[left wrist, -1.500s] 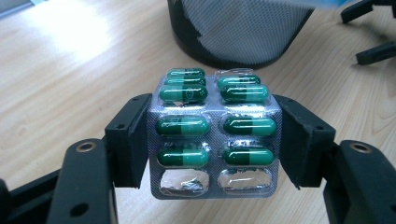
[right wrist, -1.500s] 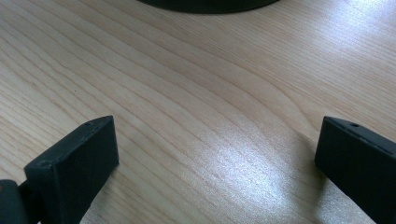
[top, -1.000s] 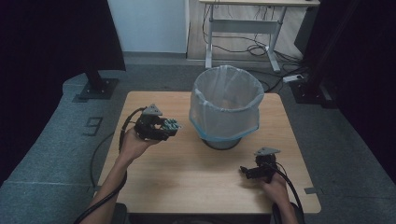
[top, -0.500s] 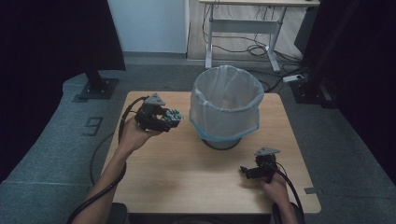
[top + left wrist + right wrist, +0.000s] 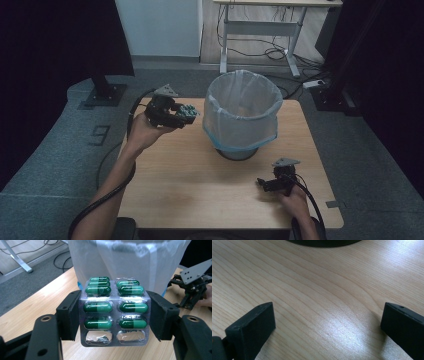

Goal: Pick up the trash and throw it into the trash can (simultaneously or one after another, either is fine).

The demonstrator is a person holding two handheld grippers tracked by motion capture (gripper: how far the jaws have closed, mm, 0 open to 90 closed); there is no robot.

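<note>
Silver foil with green capsules: the blister pack (image 5: 114, 312) sits clamped by its two long edges in the left tool (image 5: 113, 315), the black pads pressing on either side. It has two columns of pockets. The nearest row is two flattened, empty pockets at 6 o'clock on the pack; the rows above them each carry a two-tone capsule, dark green at one end and lighter green at the other. The foil is crinkled and catches the light between the pockets.

In the high view the left tool (image 5: 181, 114) is lifted off the wooden surface (image 5: 200, 185) at about 10 o'clock, with the pack (image 5: 187, 111) pointing toward 3 o'clock, just beside the bin (image 5: 243, 115) but apart from it. The bin stands near the surface's far edge and is lined with a pale translucent bag.

The right tool (image 5: 263, 184) rests low at about 5 o'clock on the surface, well apart from the pack. Its jaws stand wide with bare wood between them.
</note>
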